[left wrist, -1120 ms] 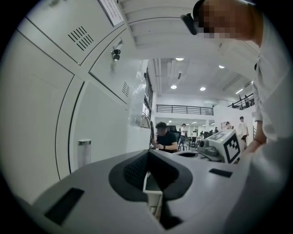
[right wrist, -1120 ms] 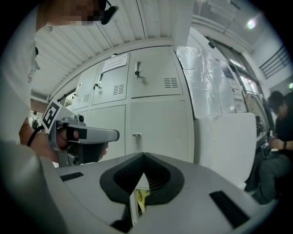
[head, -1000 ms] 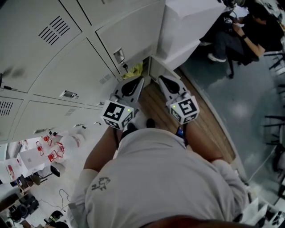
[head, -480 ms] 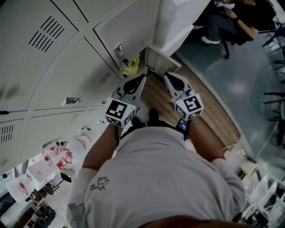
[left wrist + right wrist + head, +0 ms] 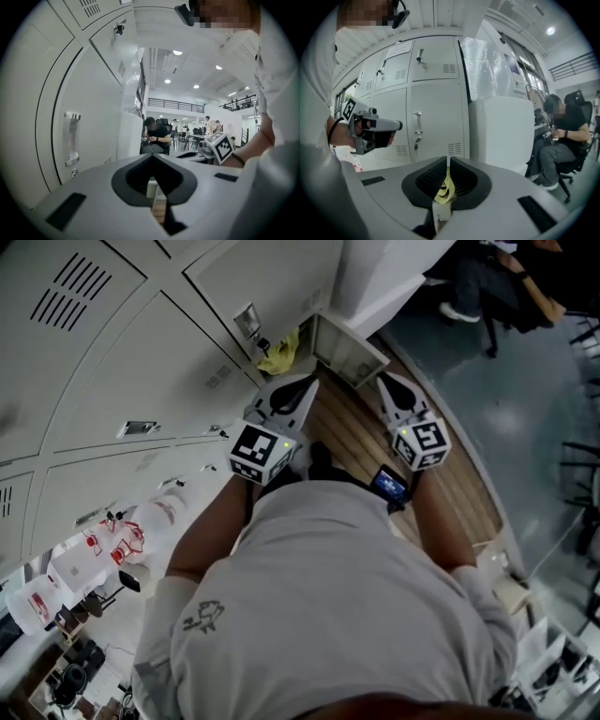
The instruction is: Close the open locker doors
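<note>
The low locker's door (image 5: 349, 351) stands swung out over the wooden floor, and a crumpled yellow thing (image 5: 278, 357) lies in the opening behind it. My left gripper (image 5: 309, 381) points at that opening, its jaws together and empty. My right gripper (image 5: 382, 379) is just right of it, close to the door's outer face, also shut with nothing held. In the right gripper view (image 5: 447, 159) the yellow thing (image 5: 445, 187) shows through the slit below the jaws. The left gripper view (image 5: 152, 155) shows only floor through its slit. The other locker doors (image 5: 141, 381) are closed.
A white cabinet (image 5: 394, 273) stands right of the lockers. A person (image 5: 497, 282) sits on a chair behind it on the grey floor. Plastic bags with red print (image 5: 103, 540) lie at the left. A small lit screen (image 5: 387, 486) sits at my right wrist.
Both grippers have sunk toward the low open door, which is now nearer their tips. The right gripper has moved further right, away from the left one.
</note>
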Available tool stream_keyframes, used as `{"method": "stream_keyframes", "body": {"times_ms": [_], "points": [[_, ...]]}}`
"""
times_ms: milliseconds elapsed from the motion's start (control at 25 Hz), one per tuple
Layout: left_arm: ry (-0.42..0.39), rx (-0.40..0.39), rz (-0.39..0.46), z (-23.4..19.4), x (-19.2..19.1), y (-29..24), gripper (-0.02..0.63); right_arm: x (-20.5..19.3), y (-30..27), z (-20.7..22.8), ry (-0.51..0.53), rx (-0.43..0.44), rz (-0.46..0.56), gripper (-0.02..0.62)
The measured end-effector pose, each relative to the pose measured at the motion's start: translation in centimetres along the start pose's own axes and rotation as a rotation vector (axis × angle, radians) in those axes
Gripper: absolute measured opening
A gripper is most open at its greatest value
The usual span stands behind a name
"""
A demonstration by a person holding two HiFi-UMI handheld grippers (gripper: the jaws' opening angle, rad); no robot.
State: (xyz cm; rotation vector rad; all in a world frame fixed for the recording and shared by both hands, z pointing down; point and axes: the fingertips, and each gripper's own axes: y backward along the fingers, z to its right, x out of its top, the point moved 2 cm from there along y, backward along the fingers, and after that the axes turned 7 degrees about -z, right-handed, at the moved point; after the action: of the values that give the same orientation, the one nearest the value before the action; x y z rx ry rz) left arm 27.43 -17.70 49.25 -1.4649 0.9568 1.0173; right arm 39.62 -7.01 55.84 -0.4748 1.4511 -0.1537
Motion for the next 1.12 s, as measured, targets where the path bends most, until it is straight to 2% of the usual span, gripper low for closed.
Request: {"method": "stream_keyframes", "body": {"times_ms": [280,440,520,800,1120], "points": [[0.0,0.07,0.003,0.3,-0.2,-1.9,-0.005,-4.2,-3.4,4.6,0.005,0.054,-0.12,0.063],[0.069,0.089,-0.004,0.6,-1.3,-3.6,-0.005,-6.1,-5.0,7.5,0.012,0.073,-0.186,0.101],[0.071,0.106,0.003,0.8,-1.5,-4.1,-0.005,-7.4,-5.4,8.7,0.006,0.08,-0.22,0.111],[0.103,0.154,-0.003,0.5,-2.7,-4.6,-0.005,-12.1,-7.7,11.4,0.011,0.096,-0.336,0.123],[0.149,0.188,-0.043,0.3,-4.6,-4.3,-0.005,-14.9,-9.6,13.1,0.023,0.098,-0.405,0.122]]}}
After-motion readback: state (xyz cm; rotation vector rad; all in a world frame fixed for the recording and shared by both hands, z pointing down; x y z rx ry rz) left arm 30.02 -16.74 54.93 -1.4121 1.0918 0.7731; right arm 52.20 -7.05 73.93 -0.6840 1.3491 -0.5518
